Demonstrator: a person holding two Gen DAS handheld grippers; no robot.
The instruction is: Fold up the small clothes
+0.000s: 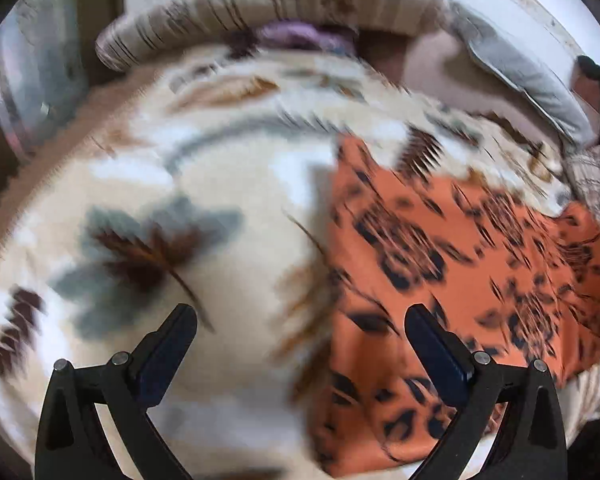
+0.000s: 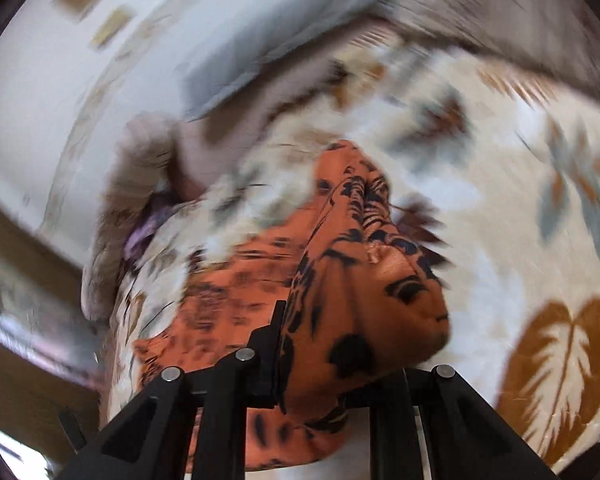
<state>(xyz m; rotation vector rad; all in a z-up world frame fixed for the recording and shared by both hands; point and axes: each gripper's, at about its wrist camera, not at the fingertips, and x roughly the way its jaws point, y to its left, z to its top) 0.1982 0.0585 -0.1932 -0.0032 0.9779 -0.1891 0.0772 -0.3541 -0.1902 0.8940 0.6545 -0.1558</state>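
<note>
An orange garment with a dark floral print [image 1: 452,280] lies spread on a cream leaf-patterned blanket [image 1: 220,200], right of centre in the left wrist view. My left gripper [image 1: 300,320] is open and empty above the garment's left edge. In the right wrist view my right gripper [image 2: 328,344] is shut on a bunched edge of the same garment [image 2: 360,292], which drapes over the fingers and trails away to the left. Both views are motion-blurred.
A patterned bolster [image 1: 260,8] and a purple cloth [image 1: 300,36] lie at the far end of the bed. A grey pillow [image 1: 520,68] lies by the white wall [image 1: 540,8] and also shows in the right wrist view [image 2: 268,48]. Dark floor edge lies at left [image 1: 4,152].
</note>
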